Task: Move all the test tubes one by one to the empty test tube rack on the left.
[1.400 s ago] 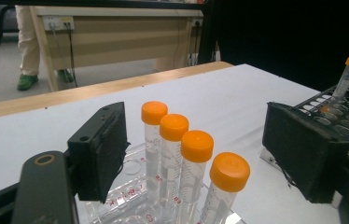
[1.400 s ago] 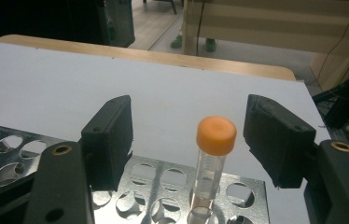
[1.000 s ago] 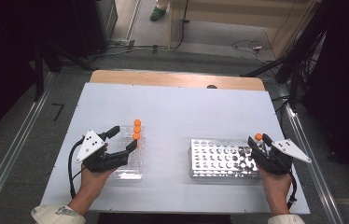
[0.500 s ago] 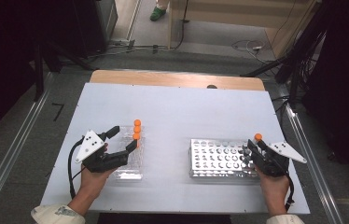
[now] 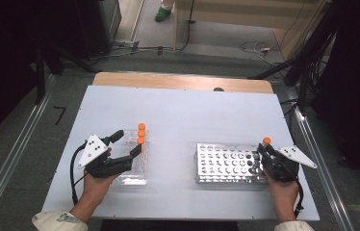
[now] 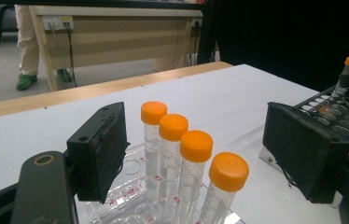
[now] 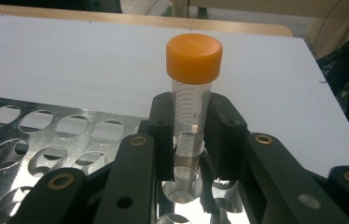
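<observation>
- Where the right gripper (image 7: 189, 135) sits at the right end of the metal rack (image 5: 226, 163), its jaws are clamped on a tube (image 7: 192, 100), one jaw on each side of the clear barrel below the orange cap.
- That tube stands upright between the jaws, its lower end over a round hole of the rack just under the jaw tips; whether it has entered the hole cannot be told.
- In the high view the right gripper (image 5: 268, 155) touches the rack's right edge, and the tube's cap (image 5: 266, 141) shows just above it.
- The left gripper (image 6: 200, 154) has its jaws wide apart, holding nothing.
- Between those jaws stand four capped tubes (image 6: 196, 163) in a row, upright in a clear rack (image 6: 126, 200) below the jaw tips; the row runs away from the gripper, nearer its left jaw than its right.
- None of the four touches either jaw.
- In the high view the left gripper (image 5: 126, 146) lies over the clear rack (image 5: 135, 173), with the row of orange caps (image 5: 141, 133) just beyond its tips.
- The two racks are well apart on the white table (image 5: 183, 115), the metal one off to the left gripper's right.
</observation>
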`<state>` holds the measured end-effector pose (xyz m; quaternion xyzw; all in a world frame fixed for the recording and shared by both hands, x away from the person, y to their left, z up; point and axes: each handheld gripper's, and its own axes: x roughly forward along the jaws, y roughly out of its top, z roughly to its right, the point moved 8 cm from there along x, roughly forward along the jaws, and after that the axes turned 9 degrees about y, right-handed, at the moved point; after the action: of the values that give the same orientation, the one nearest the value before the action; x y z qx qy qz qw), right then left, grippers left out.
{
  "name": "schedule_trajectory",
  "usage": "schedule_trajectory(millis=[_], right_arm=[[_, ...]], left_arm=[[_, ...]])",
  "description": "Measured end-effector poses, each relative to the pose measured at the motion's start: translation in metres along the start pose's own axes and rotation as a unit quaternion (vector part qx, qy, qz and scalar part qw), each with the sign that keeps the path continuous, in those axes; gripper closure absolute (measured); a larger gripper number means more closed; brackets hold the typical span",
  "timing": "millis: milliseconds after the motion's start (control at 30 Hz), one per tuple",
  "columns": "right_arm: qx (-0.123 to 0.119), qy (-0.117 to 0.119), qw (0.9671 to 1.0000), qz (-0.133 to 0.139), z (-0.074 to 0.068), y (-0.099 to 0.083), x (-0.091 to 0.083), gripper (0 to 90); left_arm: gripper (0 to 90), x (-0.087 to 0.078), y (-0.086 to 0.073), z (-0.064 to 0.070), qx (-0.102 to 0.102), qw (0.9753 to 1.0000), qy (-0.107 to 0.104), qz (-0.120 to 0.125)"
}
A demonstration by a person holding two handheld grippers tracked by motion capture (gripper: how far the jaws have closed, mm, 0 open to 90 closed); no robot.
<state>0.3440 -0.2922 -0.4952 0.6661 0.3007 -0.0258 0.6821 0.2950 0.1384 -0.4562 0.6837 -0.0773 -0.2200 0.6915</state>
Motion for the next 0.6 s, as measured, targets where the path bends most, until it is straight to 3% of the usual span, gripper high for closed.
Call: schedule_trajectory(millis=[600], right_arm=[[-0.027, -0.009, 0.9988, 0.041, -0.007, 0.027, -0.021, 72.2]], left_arm=[[21.7, 0.000, 0.000, 0.001, 0.001, 1.0000, -0.001, 0.000]])
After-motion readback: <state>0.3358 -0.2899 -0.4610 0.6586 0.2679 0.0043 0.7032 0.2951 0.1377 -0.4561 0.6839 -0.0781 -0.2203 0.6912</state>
